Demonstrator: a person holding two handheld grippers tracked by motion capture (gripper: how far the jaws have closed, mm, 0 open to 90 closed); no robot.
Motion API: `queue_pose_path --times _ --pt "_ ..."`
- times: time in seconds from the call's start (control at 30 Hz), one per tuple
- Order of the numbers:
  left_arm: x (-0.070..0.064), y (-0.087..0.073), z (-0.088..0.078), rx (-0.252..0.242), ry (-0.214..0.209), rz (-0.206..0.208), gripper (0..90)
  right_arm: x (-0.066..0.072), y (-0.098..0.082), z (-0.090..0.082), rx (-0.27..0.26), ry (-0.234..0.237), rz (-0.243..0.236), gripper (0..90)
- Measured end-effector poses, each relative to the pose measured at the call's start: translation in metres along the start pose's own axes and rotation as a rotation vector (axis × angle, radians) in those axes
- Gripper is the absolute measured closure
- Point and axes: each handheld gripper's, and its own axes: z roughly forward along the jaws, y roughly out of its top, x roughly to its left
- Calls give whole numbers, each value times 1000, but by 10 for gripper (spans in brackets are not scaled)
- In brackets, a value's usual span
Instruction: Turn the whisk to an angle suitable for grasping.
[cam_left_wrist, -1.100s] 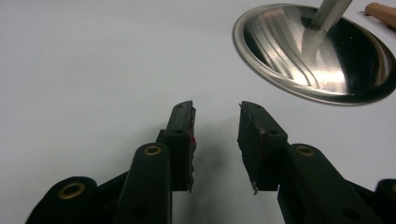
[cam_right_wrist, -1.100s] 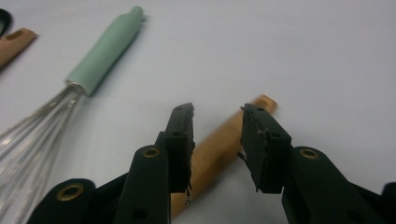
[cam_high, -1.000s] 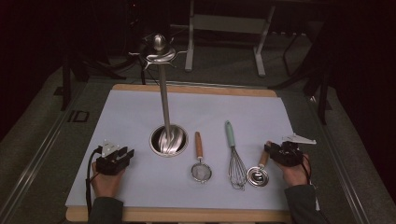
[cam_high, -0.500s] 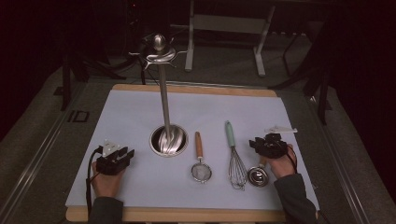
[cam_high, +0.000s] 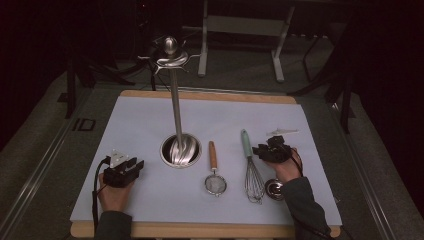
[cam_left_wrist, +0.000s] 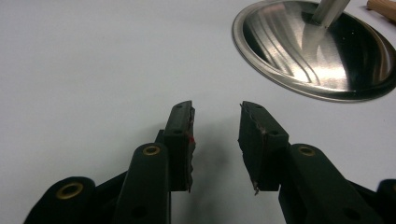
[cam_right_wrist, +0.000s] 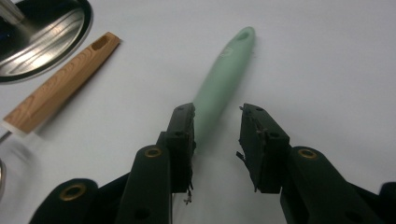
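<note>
Table w/ white sheet; utensil stand upright at centre-left, its round steel base near the left gripper. Right of the stand lie three tools in a row: wood-handled strainer, whisk w/ mint-green handle, then a small steel cup half under the right wrist.

Step in hand, as I read it: approach to pick up the whisk. Right gripper hovers just over the handle's lower end, jaws apart, nothing pinched, handle off toward its left jaw. Left gripper rests on the sheet, jaws spread, empty.

Next move prob. needs: centre the jaws on the handle, drop down, clamp, lift toward a stand hook.
</note>
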Motion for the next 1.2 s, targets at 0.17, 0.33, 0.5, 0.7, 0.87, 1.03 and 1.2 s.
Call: queue_pose_path --times 0.17,0.33,0.5,0.7,0.87,1.03,1.2 --pt "0 0 0 0 0 1 651 4 4 14 34 6 13 643" --pt "0 0 0 0 1 1 646 4 5 27 72 37 56 648" --pt "-1 0 0 4 3 4 643 6 7 33 103 52 114 654" --pt "-1 0 1 5 5 7 640 15 9 37 132 98 90 656" --pt "-1 0 1 5 5 7 638 24 15 46 183 119 84 643" --pt "-1 0 1 5 4 7 635 31 20 52 223 130 52 647" --pt "-1 0 1 7 6 11 632 44 23 59 265 160 26 647"
